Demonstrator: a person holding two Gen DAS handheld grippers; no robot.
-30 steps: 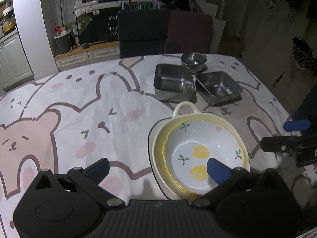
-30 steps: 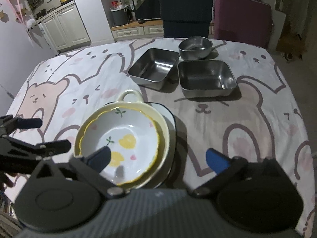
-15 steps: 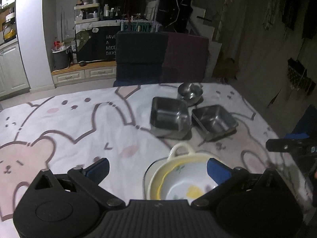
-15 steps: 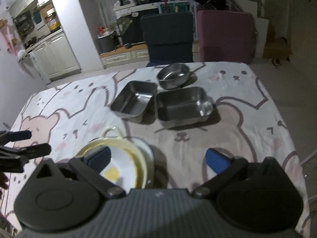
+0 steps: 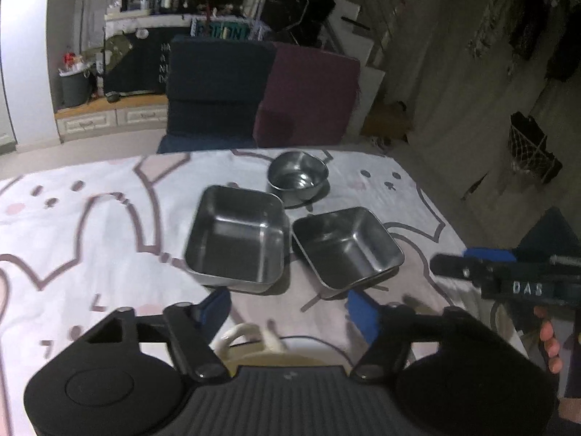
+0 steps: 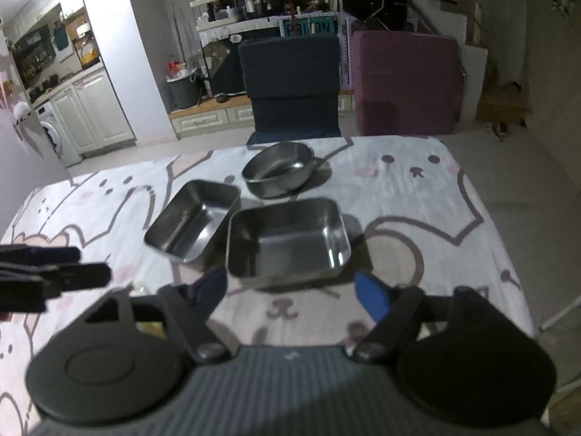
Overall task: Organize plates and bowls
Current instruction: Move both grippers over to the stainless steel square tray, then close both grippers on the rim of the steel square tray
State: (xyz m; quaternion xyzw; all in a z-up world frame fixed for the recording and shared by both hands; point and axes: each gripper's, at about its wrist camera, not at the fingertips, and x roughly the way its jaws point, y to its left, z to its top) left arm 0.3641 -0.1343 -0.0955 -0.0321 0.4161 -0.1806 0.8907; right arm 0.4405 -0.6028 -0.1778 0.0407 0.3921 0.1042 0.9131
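Observation:
Two square steel pans (image 5: 236,236) (image 5: 346,247) stand side by side on the table, with a round steel bowl (image 5: 297,178) behind them. My left gripper (image 5: 288,309) hovers just short of the pans, its jaws closing with nothing between them. Below it only the handle of the cream dish (image 5: 247,338) shows. In the right wrist view the same pans (image 6: 194,225) (image 6: 287,241) and bowl (image 6: 277,169) lie ahead. My right gripper (image 6: 290,290) hangs before the nearer pan, jaws closing on nothing. Each view catches the other gripper at its edge (image 5: 464,259) (image 6: 83,265).
A bear-print tablecloth (image 6: 417,196) covers the table. A dark blue chair (image 6: 294,83) and a maroon chair (image 6: 406,83) stand at the far edge. The table's right edge (image 6: 508,254) drops to the floor. A person's hand (image 5: 548,338) holds the right gripper.
Both grippers have moved forward over the stacked ceramic dishes towards the steel pans, which look larger now. The dishes have slipped under the lower edge of both views. Both pairs of jaws have narrowed.

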